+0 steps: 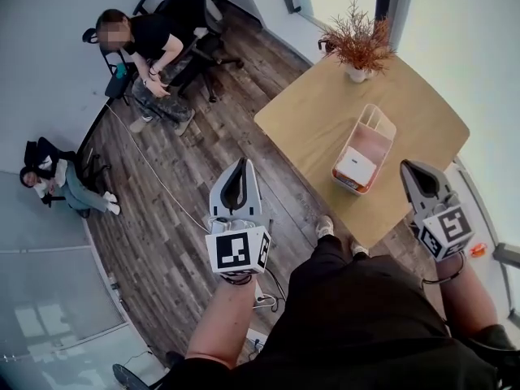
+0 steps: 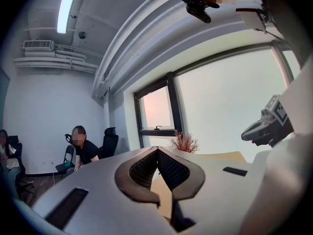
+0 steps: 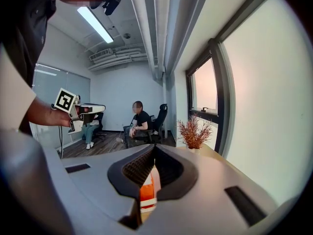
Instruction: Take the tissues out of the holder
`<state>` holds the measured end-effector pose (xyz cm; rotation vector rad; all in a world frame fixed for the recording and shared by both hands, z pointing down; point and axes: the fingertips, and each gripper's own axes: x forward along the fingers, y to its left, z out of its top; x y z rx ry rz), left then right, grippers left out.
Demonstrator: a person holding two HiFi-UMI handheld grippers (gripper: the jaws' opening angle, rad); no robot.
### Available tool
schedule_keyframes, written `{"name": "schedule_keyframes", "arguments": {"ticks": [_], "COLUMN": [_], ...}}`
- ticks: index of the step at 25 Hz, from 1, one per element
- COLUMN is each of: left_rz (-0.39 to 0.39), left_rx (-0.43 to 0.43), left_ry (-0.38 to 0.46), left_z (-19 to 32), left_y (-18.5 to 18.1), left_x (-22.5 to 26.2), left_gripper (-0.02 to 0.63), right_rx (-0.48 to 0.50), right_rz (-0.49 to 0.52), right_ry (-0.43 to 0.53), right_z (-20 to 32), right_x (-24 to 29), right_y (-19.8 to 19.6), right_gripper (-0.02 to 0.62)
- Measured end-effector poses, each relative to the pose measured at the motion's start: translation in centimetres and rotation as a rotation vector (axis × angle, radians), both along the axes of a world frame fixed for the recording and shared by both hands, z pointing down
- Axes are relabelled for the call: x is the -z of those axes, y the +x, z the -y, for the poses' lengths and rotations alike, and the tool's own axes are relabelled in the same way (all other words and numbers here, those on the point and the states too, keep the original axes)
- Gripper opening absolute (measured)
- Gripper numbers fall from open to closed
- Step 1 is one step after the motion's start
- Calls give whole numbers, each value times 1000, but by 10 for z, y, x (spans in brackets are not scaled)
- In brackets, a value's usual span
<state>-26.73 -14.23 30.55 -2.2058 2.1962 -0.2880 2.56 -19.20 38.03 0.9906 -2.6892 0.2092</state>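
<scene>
The person's dark trousers (image 1: 357,323) fill the near edge of the head view, with a bare forearm (image 1: 223,319) running up to the left gripper (image 1: 240,166) and the right gripper (image 1: 409,169) raised on the other side. Each gripper has its two jaws brought together tip to tip, with nothing caught between them.

The holder (image 1: 380,122), orange and white, stands on the table ahead of the right gripper and a little to its left, apart from both grippers. The tissues (image 1: 355,167) lie inside it as a flat white pack at the end nearer the grippers. In the right gripper view a strip of the holder (image 3: 146,192) shows through the gap below the closed tips, beyond the jaws and not gripped.

The wooden table (image 1: 317,120) lies ahead of both grippers. A dry reddish plant (image 1: 357,45) in a white pot stands at the table's far side, beyond the holder. Over the plank floor (image 1: 187,185), far ahead and left of the left gripper, one person (image 1: 150,51) sits on a chair, and another person (image 1: 57,181) sits further left.
</scene>
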Motion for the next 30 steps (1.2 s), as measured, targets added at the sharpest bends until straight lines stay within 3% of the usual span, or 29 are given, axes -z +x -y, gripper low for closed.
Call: {"name": "schedule_keyframes", "arguments": {"ticks": [9,14,22,26,30], "left_rz": [-41,-30,-79,-76,-94], "left_rx": [-190,-316,-358,-391,-364], "left_ry": [-7,-27,-77,-85,-109], "left_z": [50,70,84,80,75], "left_y": [7,17,40,60,64], "left_x": [-8,-20,-41,-53,-74], "left_gripper": [5,5,5,5,5], "right_rx": [-100,-104,-72,-39,43], "right_rz": [-13,-77,-90,-38,6], "right_ry": [12,47,30,19,35], "right_z": [16,21,16,18,13], "right_x": [17,11,6,-2,-16], "right_y": [-25,-26,-35,-33,-42], "right_gripper": [5,5,5,5,6]}}
